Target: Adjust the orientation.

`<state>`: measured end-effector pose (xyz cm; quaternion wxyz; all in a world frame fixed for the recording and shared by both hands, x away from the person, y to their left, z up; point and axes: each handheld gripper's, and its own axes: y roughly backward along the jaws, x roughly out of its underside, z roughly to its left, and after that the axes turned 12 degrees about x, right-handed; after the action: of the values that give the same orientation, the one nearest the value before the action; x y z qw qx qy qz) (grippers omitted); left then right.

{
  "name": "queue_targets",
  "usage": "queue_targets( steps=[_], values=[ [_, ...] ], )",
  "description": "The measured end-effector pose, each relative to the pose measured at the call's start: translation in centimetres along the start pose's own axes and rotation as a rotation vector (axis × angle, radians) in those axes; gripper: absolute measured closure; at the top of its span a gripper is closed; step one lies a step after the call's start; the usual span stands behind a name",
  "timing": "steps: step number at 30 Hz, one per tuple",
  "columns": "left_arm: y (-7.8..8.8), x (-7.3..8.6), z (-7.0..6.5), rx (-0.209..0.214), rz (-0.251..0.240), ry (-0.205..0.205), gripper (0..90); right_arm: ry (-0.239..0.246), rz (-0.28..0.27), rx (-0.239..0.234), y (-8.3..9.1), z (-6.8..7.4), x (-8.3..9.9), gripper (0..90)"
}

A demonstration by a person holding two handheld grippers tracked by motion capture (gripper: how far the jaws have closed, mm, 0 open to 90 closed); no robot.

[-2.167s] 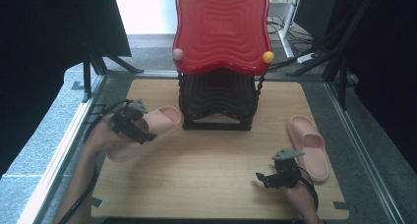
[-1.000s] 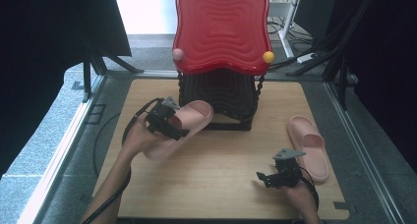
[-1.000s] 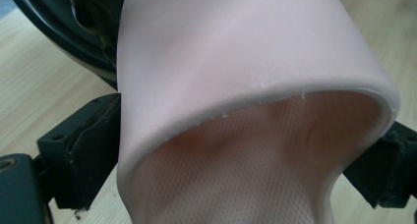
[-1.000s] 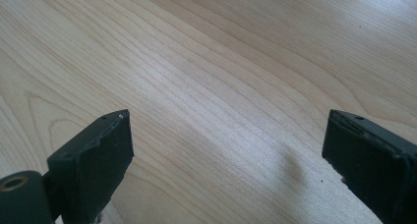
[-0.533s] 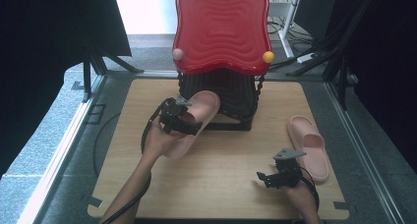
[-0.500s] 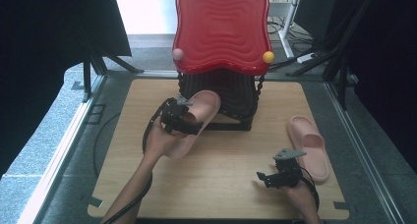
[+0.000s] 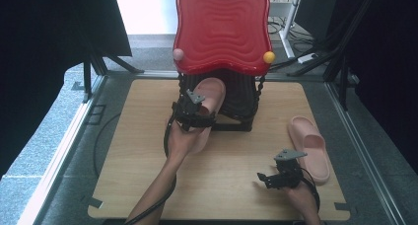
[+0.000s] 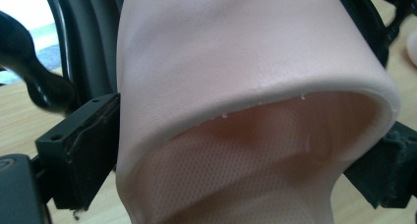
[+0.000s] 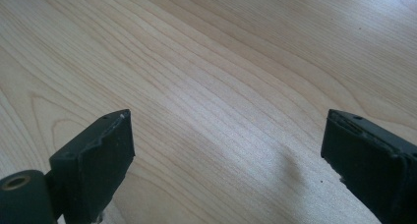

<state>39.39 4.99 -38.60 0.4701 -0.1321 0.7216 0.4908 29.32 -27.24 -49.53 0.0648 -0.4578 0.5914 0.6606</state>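
Since two seconds ago, my left gripper [image 7: 197, 111] has been carrying the pale pink rubber slipper [image 7: 207, 104] from the tabletop's nine o'clock edge in toward the black slatted shoe rack [image 7: 239, 99] at twelve o'clock, under the red wavy plastic top [image 7: 222, 30]. Now the slipper's toe is pushing into the rack's opening, just below the red top. In the left gripper view its jaws are clamping the pink strap [image 8: 246, 62] from both sides, with the rack's dark bars close behind.

My right gripper [image 7: 276, 178] is resting low over the light wooden tabletop [image 7: 123, 175] at five o'clock, jaws spread wide with nothing between them, just beside the second pink slipper [image 7: 310, 146] lying flat at four o'clock.

To finish this step well, I am judging that the toe should be kept level with a shelf slat and slid straight in. I cannot tell which tier it is meeting, so I am planning to ease forward slowly and release only once the sole is sitting supported. Tilting could catch the heel on the frame.
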Motion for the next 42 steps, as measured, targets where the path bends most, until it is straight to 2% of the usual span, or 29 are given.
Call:
queue_targets(
  steps=[2,10,12,17,20,31,35,42],
  values=[
    [-0.4,-0.2,-0.2,-0.020,-0.018,0.013,5.5,0.001,-0.001,0.001,0.0,0.0,0.0,6.2],
    [-2.2,-0.8,-0.7,-0.155,-0.095,0.082,5.3,0.001,-0.001,-0.002,0.0,0.0,0.0,6.2],
    [-2.5,-0.9,-0.8,-0.173,-0.112,0.100,5.3,0.001,-0.003,-0.002,0.0,0.0,0.0,6.3],
    [-3.6,-1.5,-1.2,-0.226,-0.117,0.100,5.2,-0.004,-0.002,-0.002,0.0,-0.1,0.1,6.4],
    [-4.1,-2.0,-1.3,-0.255,-0.129,0.116,5.2,-0.004,-0.003,-0.002,0.0,-0.1,0.1,6.4],
    [-5.0,-3.8,-1.2,-0.297,-0.112,0.129,5.1,-0.009,-0.006,-0.004,0.1,-0.2,0.1,6.6],
    [-5.6,-4.3,-1.1,-0.320,-0.117,0.154,5.0,-0.011,-0.006,-0.004,0.1,-0.2,0.2,6.7],
    [-6.4,-4.8,-0.7,-0.349,-0.075,0.171,4.7,-0.011,-0.007,-0.004,0.1,-0.3,0.2,6.8]
  ],
)
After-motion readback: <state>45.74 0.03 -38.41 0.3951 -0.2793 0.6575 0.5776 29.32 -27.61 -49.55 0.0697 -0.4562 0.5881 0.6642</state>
